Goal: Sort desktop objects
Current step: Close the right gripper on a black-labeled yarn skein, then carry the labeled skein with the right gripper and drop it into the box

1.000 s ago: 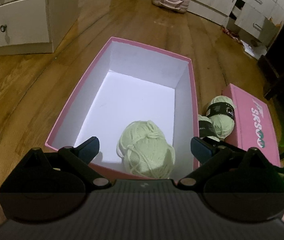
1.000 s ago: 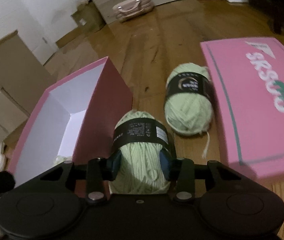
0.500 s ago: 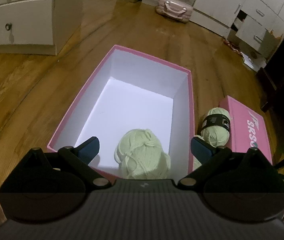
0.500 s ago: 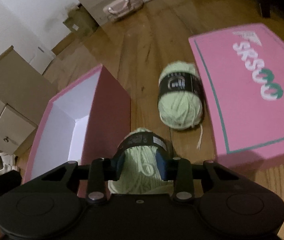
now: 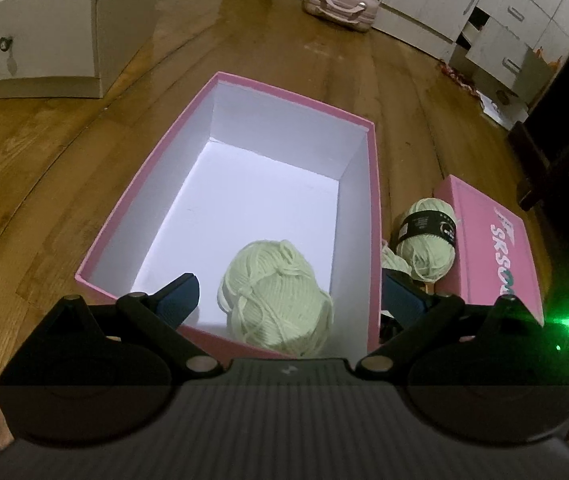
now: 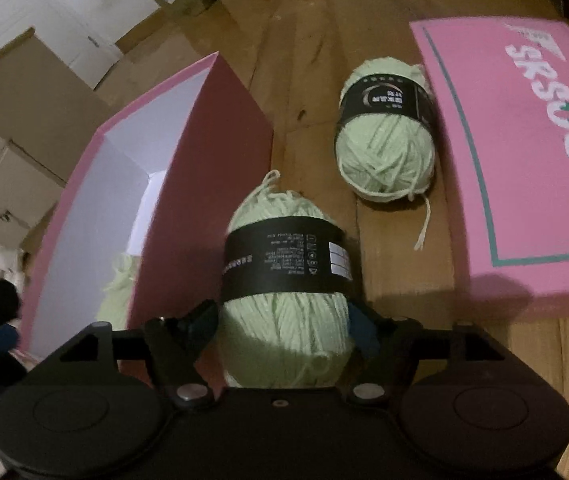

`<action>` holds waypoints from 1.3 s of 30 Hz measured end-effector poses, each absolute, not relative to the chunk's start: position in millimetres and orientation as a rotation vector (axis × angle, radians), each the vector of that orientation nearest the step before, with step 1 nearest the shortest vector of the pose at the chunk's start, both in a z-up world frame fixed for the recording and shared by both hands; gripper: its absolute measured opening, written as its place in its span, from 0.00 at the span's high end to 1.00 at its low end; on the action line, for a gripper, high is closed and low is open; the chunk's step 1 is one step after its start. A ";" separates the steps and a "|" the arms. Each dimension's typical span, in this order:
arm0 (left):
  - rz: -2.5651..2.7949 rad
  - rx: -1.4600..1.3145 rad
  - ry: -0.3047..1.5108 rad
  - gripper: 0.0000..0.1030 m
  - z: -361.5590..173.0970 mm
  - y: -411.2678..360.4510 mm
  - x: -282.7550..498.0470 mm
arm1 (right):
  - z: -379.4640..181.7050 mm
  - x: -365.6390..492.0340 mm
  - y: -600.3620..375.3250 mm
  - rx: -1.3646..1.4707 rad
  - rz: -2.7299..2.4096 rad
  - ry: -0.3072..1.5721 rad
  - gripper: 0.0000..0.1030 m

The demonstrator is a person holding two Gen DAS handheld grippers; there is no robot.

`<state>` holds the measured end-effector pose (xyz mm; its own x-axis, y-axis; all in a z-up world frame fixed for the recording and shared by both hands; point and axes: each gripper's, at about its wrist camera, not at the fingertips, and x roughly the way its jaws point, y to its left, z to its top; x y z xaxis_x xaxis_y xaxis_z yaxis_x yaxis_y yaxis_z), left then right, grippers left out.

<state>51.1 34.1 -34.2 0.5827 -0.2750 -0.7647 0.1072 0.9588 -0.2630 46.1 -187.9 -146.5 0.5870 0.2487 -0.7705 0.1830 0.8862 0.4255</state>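
Note:
An open pink box [image 5: 292,100] with a white inside stands on the wooden floor. One pale green yarn ball [image 5: 276,300] lies in its near end. My left gripper [image 5: 290,296] is open and empty above that end. My right gripper [image 6: 284,324] is shut on a second green yarn ball [image 6: 284,264] with a black label, held just right of the box wall [image 6: 204,184]. A third yarn ball [image 6: 384,148] lies on the floor between the box and the pink lid [image 6: 524,152]; it also shows in the left wrist view [image 5: 428,236].
White drawer units [image 5: 32,28] stand at the far left and more cabinets [image 5: 496,28] at the far right. A small pink suitcase [image 5: 340,0] sits on the floor at the back. Cardboard boxes [image 6: 16,120] stand left of the pink box.
My left gripper has risen and drawn back from the box, staying open. My right gripper has lifted the labelled yarn ball off the floor, beside the box wall.

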 end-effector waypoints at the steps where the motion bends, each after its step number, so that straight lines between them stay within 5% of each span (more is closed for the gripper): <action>1: -0.224 -0.195 0.924 0.04 -34.5 33.6 51.2 | -147.8 45.3 -186.6 0.483 0.045 0.943 0.30; 7: -0.214 -0.210 0.932 0.04 -35.6 35.9 53.3 | -139.7 45.3 -185.9 0.443 0.036 0.919 0.52; 27: -0.164 -0.252 0.927 0.04 -38.3 53.9 59.6 | -49.8 38.0 -204.4 0.582 0.148 0.683 0.54; 39: -0.172 -0.149 0.946 0.04 -48.6 59.2 72.3 | -36.8 108.0 -144.0 0.421 0.335 0.838 0.53</action>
<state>72.3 59.2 -48.6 0.5733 -0.2107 -0.7918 0.0808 0.9762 -0.2013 108.0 -144.0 -36.8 0.6251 0.4446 -0.6416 -0.1199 0.8669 0.4839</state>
